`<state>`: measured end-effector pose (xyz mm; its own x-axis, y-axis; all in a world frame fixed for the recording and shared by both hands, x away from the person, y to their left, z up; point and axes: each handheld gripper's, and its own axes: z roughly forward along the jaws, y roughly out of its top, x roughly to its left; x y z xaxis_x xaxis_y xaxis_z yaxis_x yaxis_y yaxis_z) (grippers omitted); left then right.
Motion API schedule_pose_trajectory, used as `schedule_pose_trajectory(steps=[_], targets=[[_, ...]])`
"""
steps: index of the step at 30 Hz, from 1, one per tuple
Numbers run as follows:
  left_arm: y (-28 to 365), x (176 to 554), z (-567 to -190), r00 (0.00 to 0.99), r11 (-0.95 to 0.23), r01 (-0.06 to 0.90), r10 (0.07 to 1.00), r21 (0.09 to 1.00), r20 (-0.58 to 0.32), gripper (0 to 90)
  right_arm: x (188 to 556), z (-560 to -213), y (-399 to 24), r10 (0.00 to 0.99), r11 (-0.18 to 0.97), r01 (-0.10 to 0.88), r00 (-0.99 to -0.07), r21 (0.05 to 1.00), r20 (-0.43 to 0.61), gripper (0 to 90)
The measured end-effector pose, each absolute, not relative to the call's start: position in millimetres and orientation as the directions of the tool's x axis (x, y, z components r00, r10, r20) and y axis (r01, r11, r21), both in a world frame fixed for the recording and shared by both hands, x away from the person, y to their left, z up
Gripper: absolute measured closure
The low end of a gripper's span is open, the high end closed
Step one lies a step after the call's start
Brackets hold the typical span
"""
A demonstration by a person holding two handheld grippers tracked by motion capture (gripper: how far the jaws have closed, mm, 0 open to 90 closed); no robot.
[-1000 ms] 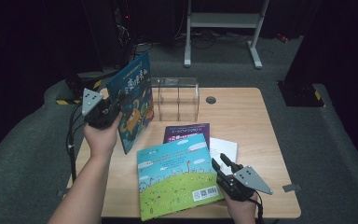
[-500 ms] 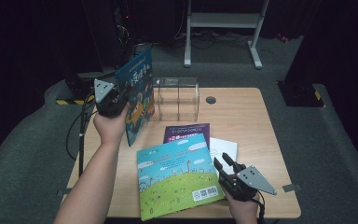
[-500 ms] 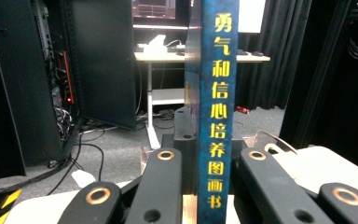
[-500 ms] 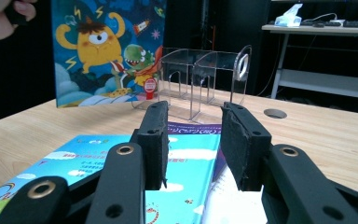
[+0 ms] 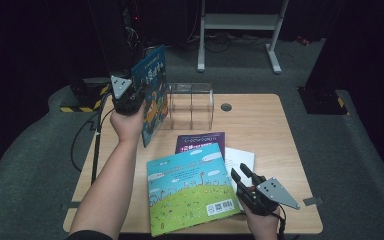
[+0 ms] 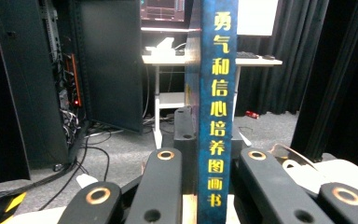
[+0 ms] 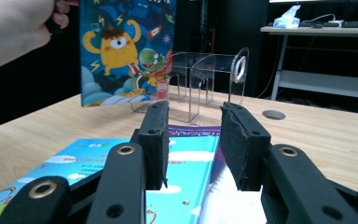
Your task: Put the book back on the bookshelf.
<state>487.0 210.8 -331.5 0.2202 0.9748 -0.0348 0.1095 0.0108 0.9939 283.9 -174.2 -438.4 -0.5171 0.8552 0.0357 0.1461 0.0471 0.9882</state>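
Two grippers work over a wooden table (image 5: 275,130), and going from the left, the left gripper (image 5: 130,100) is raised above the table's far-left corner, its jaws pinched tight on the spine edge of a dark blue picture book (image 5: 152,95). That book stands upright on edge in the air, its long axis vertical and its monster cover facing to the right in the high view; in the left gripper view (image 6: 216,116) its spine, printed with yellow characters, runs straight up between the two black jaws. Just right of the book, at the table's far edge, sits a clear acrylic rack (image 5: 190,102) with upright dividers; its slots hold nothing, and the book hangs just beside its left end, apart from it. Bare wood lies open to the right of the rack, around a round cable hole (image 5: 226,107), and along the whole right side. Toward the near edge a green and sky-blue book (image 5: 190,190) lies flat, overlapping a purple book (image 5: 200,140) behind it and a white sheet (image 5: 242,160) to its right. The right gripper (image 5: 245,176) rests low at the near-right, its jaws partly spread and gripping nothing, tips just over the white sheet beside the green book's right edge.
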Motion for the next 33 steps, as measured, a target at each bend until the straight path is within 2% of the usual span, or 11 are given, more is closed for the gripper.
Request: schedule_pose_trajectory(steps=[21, 33], targets=[[202, 505, -351, 0.191, 0.028, 0.065, 0.981, 0.998, -0.040, 83.4, 283, -436, -178, 0.853, 0.034, 0.141, -0.520, 0.989, 0.044, 62.9], [203, 493, -358, 0.205, 0.018, 0.068, 0.978, 0.998, -0.032, 83.0, 283, -437, -177, 0.853, 0.038, 0.140, -0.520, 0.989, 0.041, 62.9]])
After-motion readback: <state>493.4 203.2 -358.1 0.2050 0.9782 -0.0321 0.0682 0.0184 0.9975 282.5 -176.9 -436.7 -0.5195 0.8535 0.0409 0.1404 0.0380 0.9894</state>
